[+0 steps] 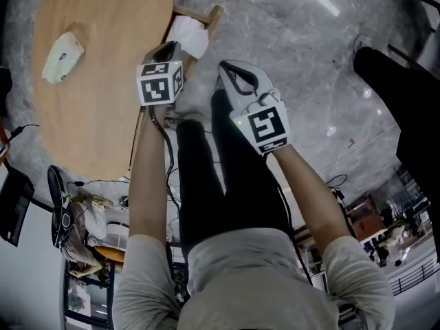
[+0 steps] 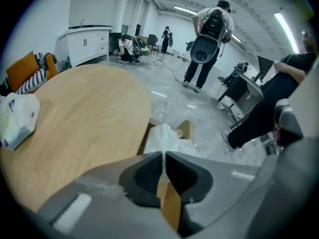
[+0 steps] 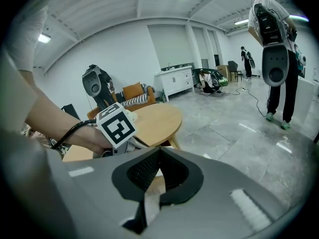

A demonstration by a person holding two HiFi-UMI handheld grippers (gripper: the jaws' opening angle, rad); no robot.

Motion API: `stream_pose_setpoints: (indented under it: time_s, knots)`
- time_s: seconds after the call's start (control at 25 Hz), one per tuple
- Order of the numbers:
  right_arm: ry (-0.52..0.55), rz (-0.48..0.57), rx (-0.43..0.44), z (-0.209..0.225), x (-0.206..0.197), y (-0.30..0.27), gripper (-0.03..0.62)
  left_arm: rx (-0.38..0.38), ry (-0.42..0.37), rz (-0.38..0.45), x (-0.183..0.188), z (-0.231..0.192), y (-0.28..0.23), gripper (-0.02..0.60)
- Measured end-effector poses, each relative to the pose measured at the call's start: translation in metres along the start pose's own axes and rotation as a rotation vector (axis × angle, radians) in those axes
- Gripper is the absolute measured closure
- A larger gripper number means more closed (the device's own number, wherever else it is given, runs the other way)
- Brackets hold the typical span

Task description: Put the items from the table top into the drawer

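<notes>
Placing step, by my reading. Left hand-held gripper (image 2: 163,153) has its jaws pinched almost together on the peak of a white bag (image 2: 167,136), which sits in the open drawer (image 2: 185,129) at the edge of the counter (image 1: 103,88). Right hand-held gripper (image 3: 159,151) is closed on nothing and hangs over the floor beside the drawer. One white packet (image 1: 62,57) lies on the counter, well apart from the drawer. Next move likely: release the bag, then reach across for the packet.
</notes>
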State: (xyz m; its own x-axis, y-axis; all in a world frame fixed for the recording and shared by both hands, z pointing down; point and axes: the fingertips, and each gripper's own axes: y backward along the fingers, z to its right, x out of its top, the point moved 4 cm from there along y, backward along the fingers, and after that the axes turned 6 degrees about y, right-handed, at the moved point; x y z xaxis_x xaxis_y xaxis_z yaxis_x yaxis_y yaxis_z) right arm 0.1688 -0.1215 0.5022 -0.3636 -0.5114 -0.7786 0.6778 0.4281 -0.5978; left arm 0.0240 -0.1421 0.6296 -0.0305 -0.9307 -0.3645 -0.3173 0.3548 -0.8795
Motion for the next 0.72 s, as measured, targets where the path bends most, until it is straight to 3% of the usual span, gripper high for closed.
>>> stream_pose_setpoints:
  time_s: [0.32,0.52,0.72]
  knots:
    - [-0.003,-0.021,0.007,0.006,0.001,-0.005,0.586,0.056,0.027,-0.016,-0.002,-0.012,-0.013,0.540]
    - [-0.004,-0.024,0.021,-0.004,-0.001,-0.013,0.586,0.062,0.005,0.002,-0.004,-0.010,-0.016,0.529]
    - [0.018,-0.047,0.063,-0.018,-0.002,-0.014,0.586,0.056,0.035,0.057,0.001,-0.010,-0.010,0.494]
